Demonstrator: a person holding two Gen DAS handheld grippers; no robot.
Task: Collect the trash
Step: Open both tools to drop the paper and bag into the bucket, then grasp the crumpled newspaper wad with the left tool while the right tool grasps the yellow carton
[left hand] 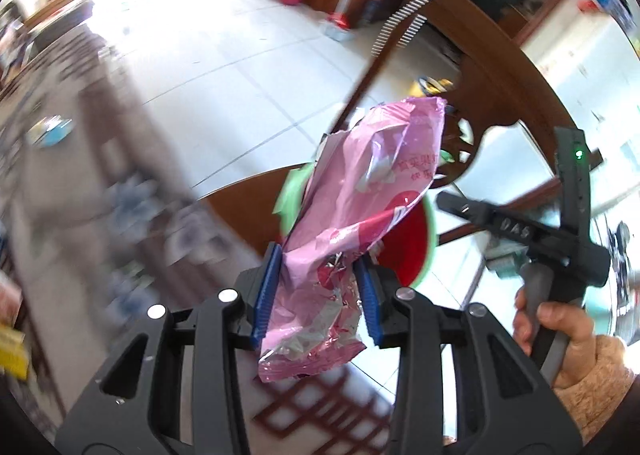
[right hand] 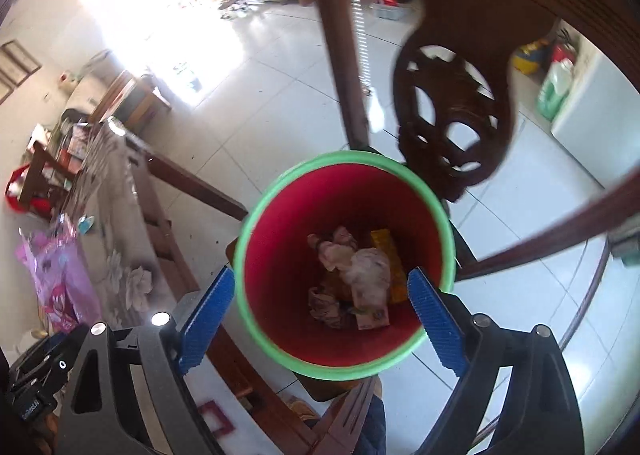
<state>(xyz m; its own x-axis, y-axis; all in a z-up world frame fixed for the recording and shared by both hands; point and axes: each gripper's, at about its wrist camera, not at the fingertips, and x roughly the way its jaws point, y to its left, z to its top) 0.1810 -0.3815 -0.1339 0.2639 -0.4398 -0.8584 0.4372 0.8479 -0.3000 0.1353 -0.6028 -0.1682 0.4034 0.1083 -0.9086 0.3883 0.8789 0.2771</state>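
Pinching a pink wrapper – red print blurred – left gripper; right gripper gapes, "DAS"-marked.

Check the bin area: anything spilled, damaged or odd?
Nothing looks spilled. Crumpled trash sits inside the red bin, which stands upright. The pink wrapper in the left gripper is torn and crumpled, as trash would be. The right gripper is open and empty.
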